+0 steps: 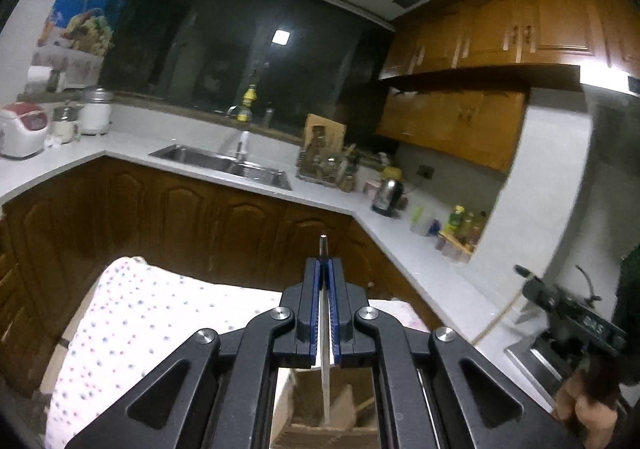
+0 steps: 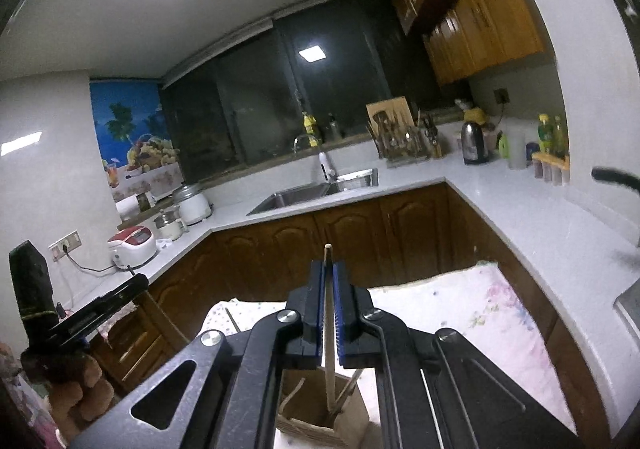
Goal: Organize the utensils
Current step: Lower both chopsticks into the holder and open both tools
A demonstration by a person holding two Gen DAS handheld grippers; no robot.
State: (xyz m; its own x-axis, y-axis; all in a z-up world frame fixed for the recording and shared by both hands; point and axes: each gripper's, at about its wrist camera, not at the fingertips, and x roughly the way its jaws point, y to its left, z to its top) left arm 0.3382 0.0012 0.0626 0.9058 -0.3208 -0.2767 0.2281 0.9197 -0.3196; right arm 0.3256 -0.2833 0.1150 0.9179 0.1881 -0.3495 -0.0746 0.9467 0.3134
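Note:
My left gripper (image 1: 324,264) is shut on a thin silver metal utensil (image 1: 325,333). Its tip pokes out above the blue pads and its lower end hangs over a brown wooden holder box (image 1: 312,429) at the bottom edge. My right gripper (image 2: 328,265) is shut on a pale wooden chopstick (image 2: 329,345), whose lower end reaches into the same holder box (image 2: 320,423), where a few other sticks lean. Each gripper also shows in the other's view, held in a hand: the right gripper (image 1: 568,313) at the right, the left gripper (image 2: 96,309) at the left.
The holder stands on a table under a dotted and floral cloth (image 1: 132,321). Behind runs an L-shaped white counter (image 2: 520,209) with a sink (image 2: 296,197), a kettle (image 2: 474,143), a utensil rack (image 2: 404,141), a rice cooker (image 2: 132,247) and brown cabinets (image 1: 200,225) beneath.

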